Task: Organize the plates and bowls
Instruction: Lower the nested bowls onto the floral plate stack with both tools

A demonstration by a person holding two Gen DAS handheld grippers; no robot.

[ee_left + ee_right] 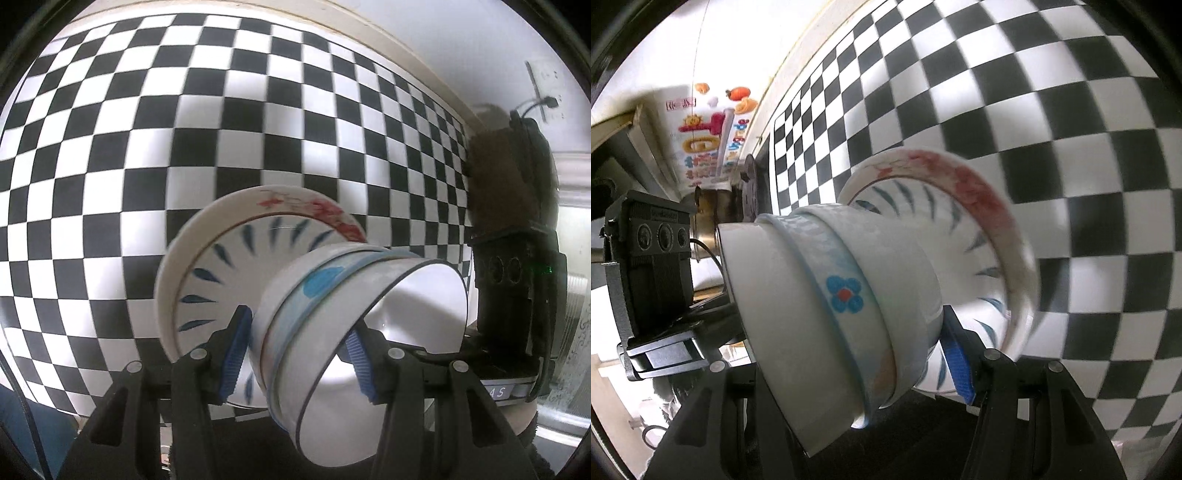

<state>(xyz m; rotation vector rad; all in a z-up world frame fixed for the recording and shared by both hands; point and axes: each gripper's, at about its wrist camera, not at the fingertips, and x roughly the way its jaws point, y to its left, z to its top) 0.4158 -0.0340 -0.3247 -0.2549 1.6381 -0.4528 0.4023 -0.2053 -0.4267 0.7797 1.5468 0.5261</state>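
A stack of nested white bowls (354,317) stands on two stacked plates: a blue-dash plate (221,280) on a red-flower plate (295,201). My left gripper (295,362) is shut on the bowl stack, one blue pad outside, one inside the top bowl. My right gripper (846,373) grips the same bowls (827,310) from the opposite side; one blue pad (958,365) shows, the other is hidden. The plates (993,236) lie on the checkered cloth. Each gripper's body shows in the other's view, the right one (517,295) and the left one (653,280).
A black-and-white checkered cloth (147,129) covers the table. A white wall with an outlet (546,88) is behind. A colourful box (713,140) and a metal pot (709,221) stand at the table's far end.
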